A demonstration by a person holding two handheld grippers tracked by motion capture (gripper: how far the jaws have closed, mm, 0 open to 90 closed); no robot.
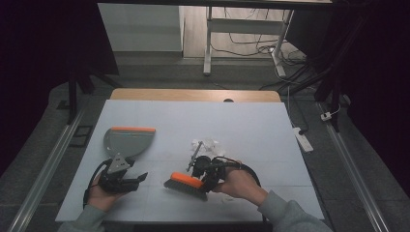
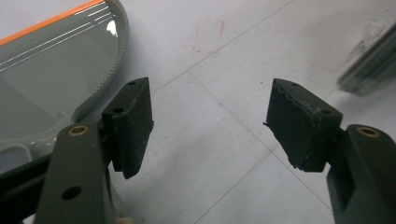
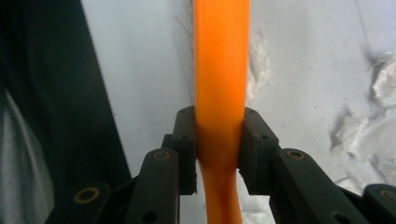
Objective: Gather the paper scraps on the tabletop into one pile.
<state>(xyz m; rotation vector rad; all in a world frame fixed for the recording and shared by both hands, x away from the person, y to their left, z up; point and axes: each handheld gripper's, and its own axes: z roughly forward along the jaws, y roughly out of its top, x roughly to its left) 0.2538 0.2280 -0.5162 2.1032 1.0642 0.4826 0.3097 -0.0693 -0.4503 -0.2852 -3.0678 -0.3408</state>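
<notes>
While clamped, the brush [image 3: 220, 70] sits between right tongs [image 3: 219, 140].

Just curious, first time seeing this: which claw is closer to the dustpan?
Left. The left claw sits open just below the dustpan, beside its handle end. The right claw is farther right, shut on the brush.

Grey sleeves; each claw [image 1: 126, 182] black w/ brass-ringed screws, flat dark pads [image 2: 133, 126], trailing black cable.
</notes>
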